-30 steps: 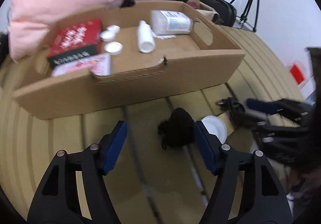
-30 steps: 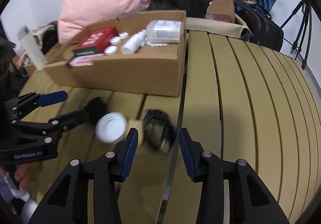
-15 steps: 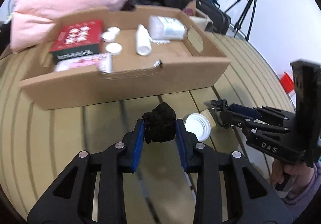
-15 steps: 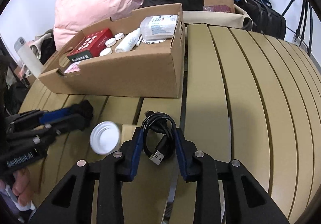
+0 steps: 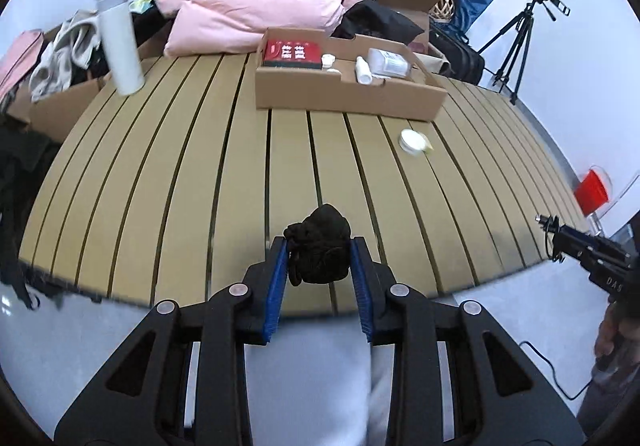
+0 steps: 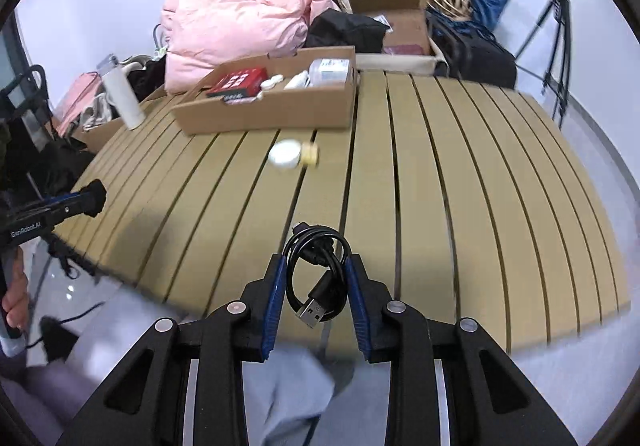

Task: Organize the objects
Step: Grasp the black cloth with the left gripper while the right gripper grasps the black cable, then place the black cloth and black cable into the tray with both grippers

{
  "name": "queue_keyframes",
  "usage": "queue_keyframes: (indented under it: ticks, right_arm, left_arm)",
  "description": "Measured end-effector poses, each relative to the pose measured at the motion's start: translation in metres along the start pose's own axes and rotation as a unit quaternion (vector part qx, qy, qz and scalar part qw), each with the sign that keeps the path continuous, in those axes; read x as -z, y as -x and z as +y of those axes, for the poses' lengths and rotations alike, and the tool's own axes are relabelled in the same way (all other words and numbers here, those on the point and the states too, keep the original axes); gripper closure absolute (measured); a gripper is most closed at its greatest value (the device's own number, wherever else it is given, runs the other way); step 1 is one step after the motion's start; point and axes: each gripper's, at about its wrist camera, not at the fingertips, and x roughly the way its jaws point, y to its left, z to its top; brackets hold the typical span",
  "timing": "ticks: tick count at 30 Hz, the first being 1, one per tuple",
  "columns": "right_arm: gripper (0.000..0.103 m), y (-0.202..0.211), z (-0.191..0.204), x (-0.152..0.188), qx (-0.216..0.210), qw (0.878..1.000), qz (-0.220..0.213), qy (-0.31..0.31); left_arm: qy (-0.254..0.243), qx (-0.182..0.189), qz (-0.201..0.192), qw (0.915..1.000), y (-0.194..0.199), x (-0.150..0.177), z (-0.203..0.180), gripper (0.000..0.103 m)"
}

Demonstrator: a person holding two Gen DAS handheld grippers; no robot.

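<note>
My left gripper (image 5: 320,262) is clamped on a black fabric bundle (image 5: 319,248), blue pads (image 5: 278,280) pressing both sides. It's held up off the slatted table (image 5: 200,174), near the front edge, pointing toward the cardboard box (image 5: 352,96) at the far side. My right gripper (image 6: 316,282) is clamped on a coiled black USB cable (image 6: 316,278), plug hanging down between the fingers, also lifted above the table's near edge and aimed forward at the box. Both tools are level, well apart from each other; each shows at the side of the other's view. A white-lidded jar (image 6: 294,154) lies on its side on the table just in front of the box. A red packet (image 5: 293,52) and white bottles (image 5: 362,71) sit inside the box.
</note>
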Motion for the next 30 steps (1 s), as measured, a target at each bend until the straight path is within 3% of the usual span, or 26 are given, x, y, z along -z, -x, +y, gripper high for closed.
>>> queue_keyframes:
  ticks: [3,11,16,20,24,27,30]
  right_arm:
    - [0.07,0.011,0.012,0.013,-0.004,1.0,-0.002,-0.002]
    - [0.07,0.026,0.046,0.011,-0.005,0.999,-0.025,0.028]
    - [0.07,0.012,0.042,-0.012,-0.035,0.999,-0.018,0.014]
    - [0.07,-0.008,0.039,-0.069,-0.053,0.998,-0.034,0.023]
    - [0.07,-0.058,0.032,-0.162,-0.071,0.996,-0.04,0.018]
    - [0.07,-0.112,0.026,-0.223,-0.083,0.996,-0.019,-0.002]
    - [0.07,-0.183,0.017,-0.269,-0.061,0.998,0.025,-0.02]
  left_arm:
    - [-0.004,-0.012,-0.003,0.9999,0.007,0.006,0.001,0.076]
    - [0.0,0.015,-0.024,0.9996,0.021,0.008,0.001,0.076]
    - [0.015,0.089,-0.022,0.9957,0.011,-0.032,0.003,0.076]
    - [-0.009,0.125,-0.03,0.9917,-0.016,-0.105,-0.008,0.076]
    - [-0.01,0.135,-0.009,0.9908,-0.081,-0.195,-0.017,0.076]
    - [-0.022,0.13,0.006,0.9912,-0.139,-0.247,-0.031,0.076]
    - [-0.026,0.105,0.033,0.9936,-0.198,-0.28,-0.041,0.075]
